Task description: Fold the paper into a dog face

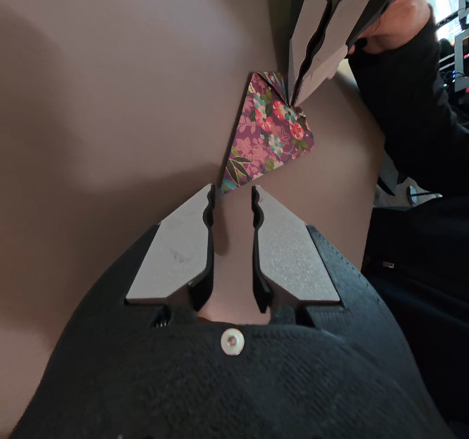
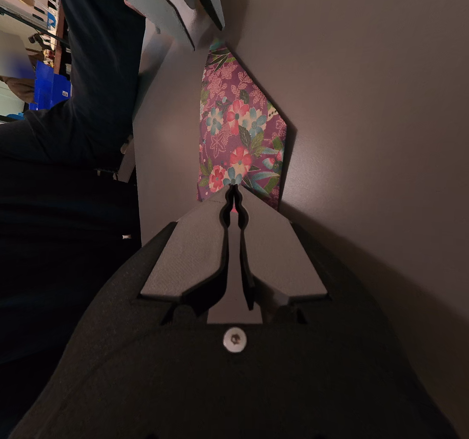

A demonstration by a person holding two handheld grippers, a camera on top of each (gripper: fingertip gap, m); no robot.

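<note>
A purple floral paper (image 1: 269, 132), folded into a flat pointed shape with one corner flap turned over at its far end, lies on the beige table (image 1: 114, 84). My left gripper (image 1: 233, 191) is open and empty, its tips just short of the paper's near point. My right gripper (image 1: 294, 101) comes down from the far side, shut, with its tips on the paper at the edge of the folded flap. In the right wrist view the shut right gripper (image 2: 234, 187) rests on the paper (image 2: 236, 127). The open left gripper (image 2: 206, 37) is at the paper's far tip.
The table's edge (image 1: 355, 102) runs close along the paper's right side, with a person in dark clothing (image 1: 418, 135) beyond it. A hand (image 1: 396, 21) holds the right gripper. Blue boxes (image 2: 48, 84) and shelves stand off the table. There is about 12 cm between the tips of the two grippers.
</note>
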